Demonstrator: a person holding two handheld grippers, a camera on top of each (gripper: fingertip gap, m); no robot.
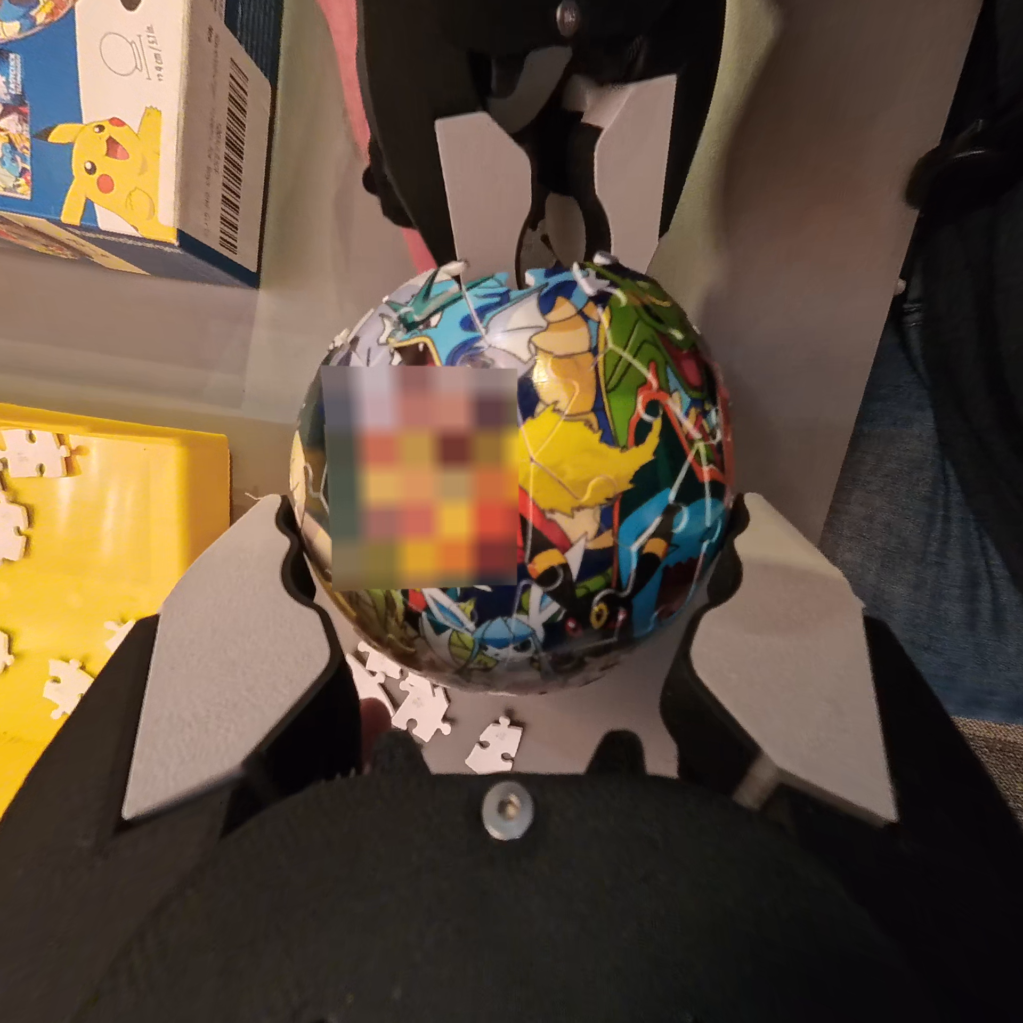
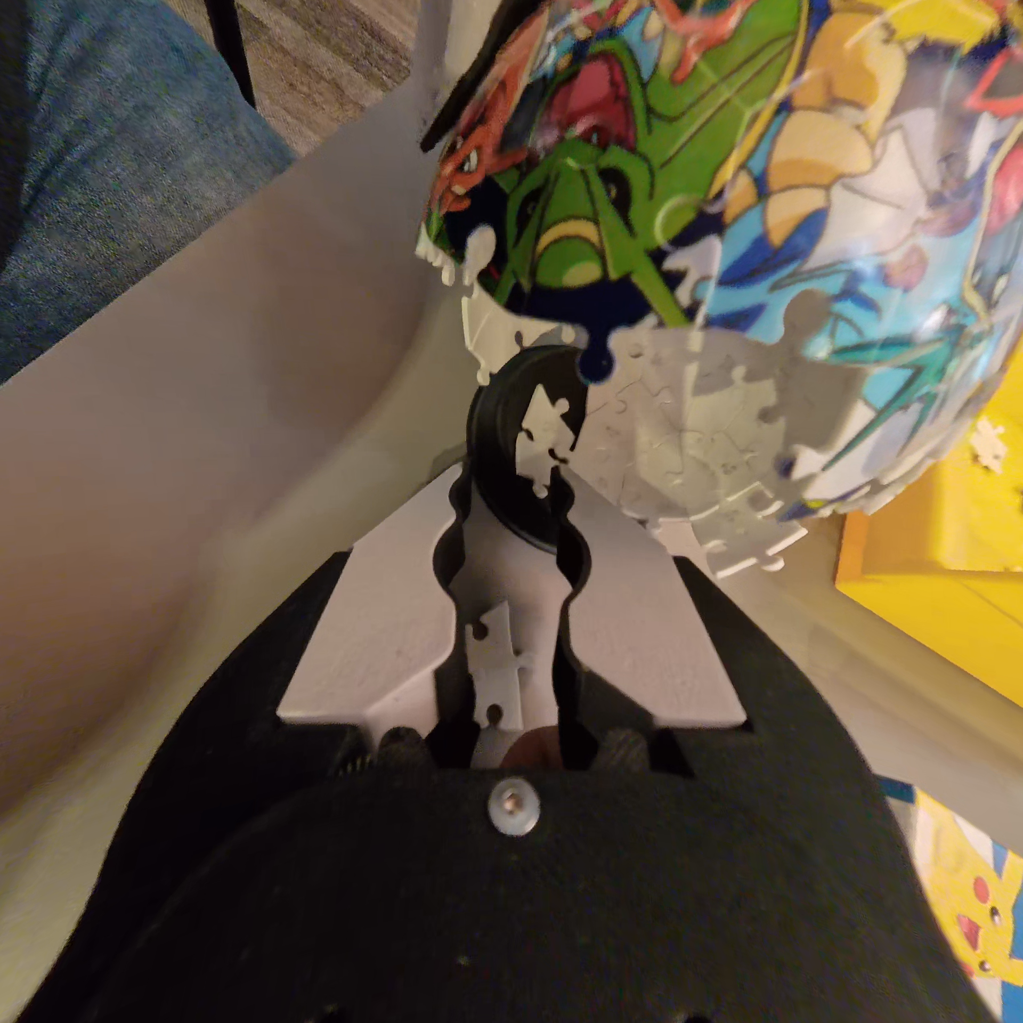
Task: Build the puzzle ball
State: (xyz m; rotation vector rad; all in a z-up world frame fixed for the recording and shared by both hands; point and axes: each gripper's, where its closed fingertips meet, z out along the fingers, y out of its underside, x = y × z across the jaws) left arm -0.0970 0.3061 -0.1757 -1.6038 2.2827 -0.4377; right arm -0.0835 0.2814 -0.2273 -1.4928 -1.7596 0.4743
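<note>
Both fingers [image 1: 725,559] of our left gripper [image 1: 512,553] clamp the puzzle ball [image 1: 581,443], steadying its gap for our right gripper [image 2: 512,509], narrowed on 1 white piece [image 2: 542,437] beside the ball.

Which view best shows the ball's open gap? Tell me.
Right wrist view: the ball faces it, showing the gap and white inner sides of pieces. Left wrist view shows only the gap's jagged rim at the top.

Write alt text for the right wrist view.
The right claw, nearly closed, pinches a small white puzzle piece just below the open gap in a colourful, partly built cartoon-print puzzle ball. A yellow plastic tray sits at right.
</note>
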